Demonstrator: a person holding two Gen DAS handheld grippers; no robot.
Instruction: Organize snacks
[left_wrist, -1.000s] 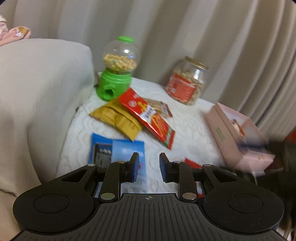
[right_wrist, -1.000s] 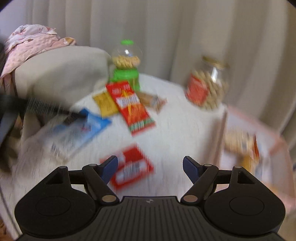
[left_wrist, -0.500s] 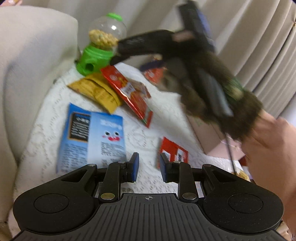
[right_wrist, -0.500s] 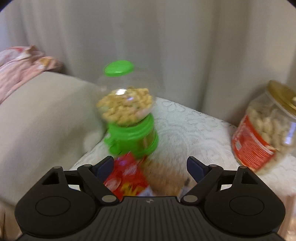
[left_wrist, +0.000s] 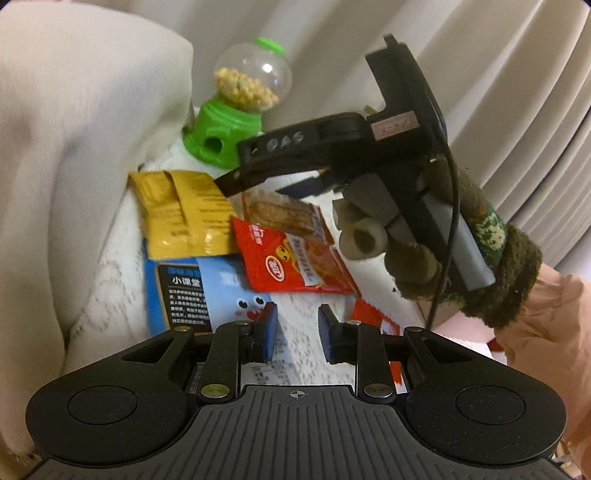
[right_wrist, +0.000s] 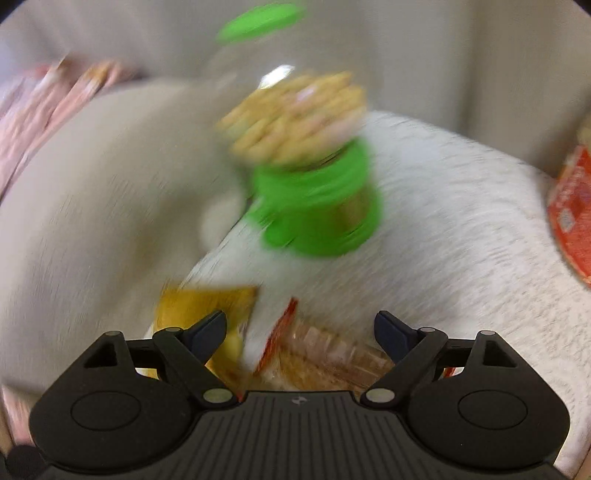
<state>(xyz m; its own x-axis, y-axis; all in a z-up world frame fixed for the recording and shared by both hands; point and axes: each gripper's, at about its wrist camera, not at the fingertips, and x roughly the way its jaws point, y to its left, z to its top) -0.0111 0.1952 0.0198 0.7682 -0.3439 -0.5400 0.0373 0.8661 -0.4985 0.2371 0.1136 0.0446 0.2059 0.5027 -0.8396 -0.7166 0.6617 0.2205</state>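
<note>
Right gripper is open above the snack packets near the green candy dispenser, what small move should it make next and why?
Probably lower the right gripper a little onto the clear biscuit packet that lies between its spread fingers, then close. The fingers are wide open and hold nothing, and the packet sits just below them, beside the yellow packet. The view is blurred, so slow down first.

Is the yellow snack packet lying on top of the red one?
No: in the left wrist view the red packet overlaps the lower right edge of the yellow packet.

Pale pleated curtains (left_wrist: 498, 74) behind; cream sofa arm (left_wrist: 74, 129) left of white lace-covered table (right_wrist: 461, 221).
</note>
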